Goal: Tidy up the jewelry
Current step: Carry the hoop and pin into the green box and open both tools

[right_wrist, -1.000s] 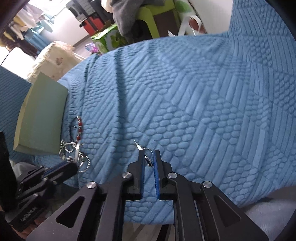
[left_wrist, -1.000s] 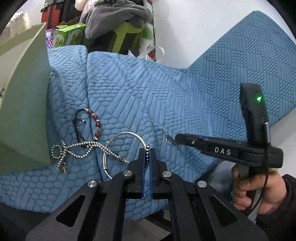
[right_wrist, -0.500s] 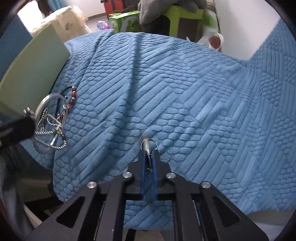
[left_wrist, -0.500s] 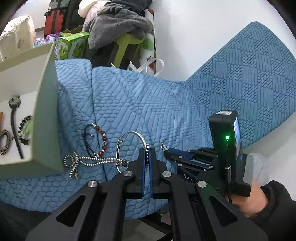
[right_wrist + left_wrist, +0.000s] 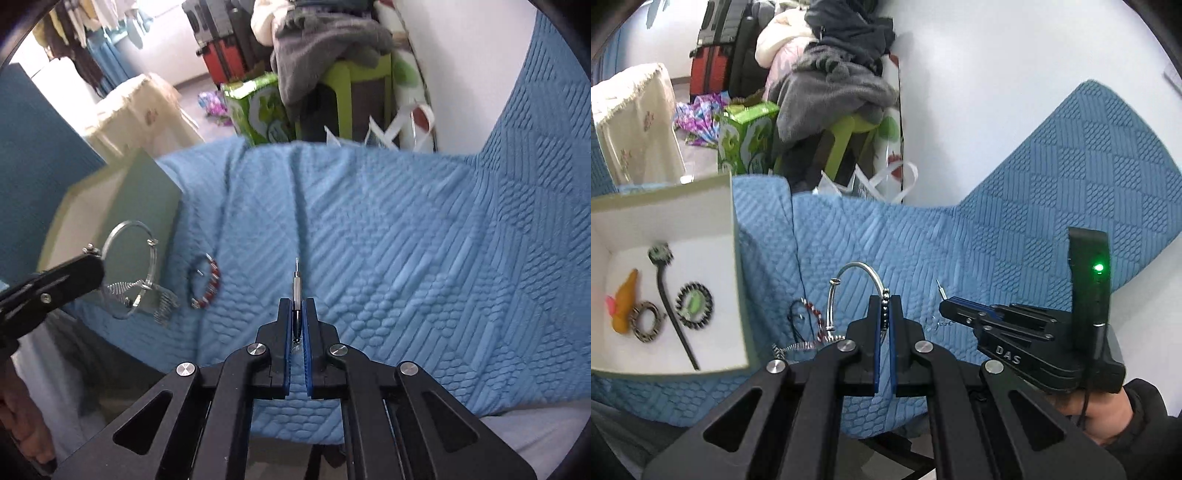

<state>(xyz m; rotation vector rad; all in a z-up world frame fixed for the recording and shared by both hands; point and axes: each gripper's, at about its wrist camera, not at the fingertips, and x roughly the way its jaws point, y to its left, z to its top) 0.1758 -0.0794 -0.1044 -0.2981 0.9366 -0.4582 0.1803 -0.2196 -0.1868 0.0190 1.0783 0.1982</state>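
While bound for the open box, left gripper stays out: clamped on silver bangle; right gripper clamped on small earring, both raised clear of blue bedspread.

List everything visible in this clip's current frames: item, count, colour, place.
Silver bangle bracelet: 1, silver, clamped in left gripper.
Small metal earring: 1, silver, clamped in right gripper.
Red-beaded bracelet: 1, red and black, on cover.
Twisted silver chain: 1, silver, hanging off the bangle.
Open cardboard box: 1, white inside, left; holds several trinkets.
Textured blue cover: 1, blue, underneath.
Left gripper: 1, black, shut.
Right gripper: 1, black, shut.
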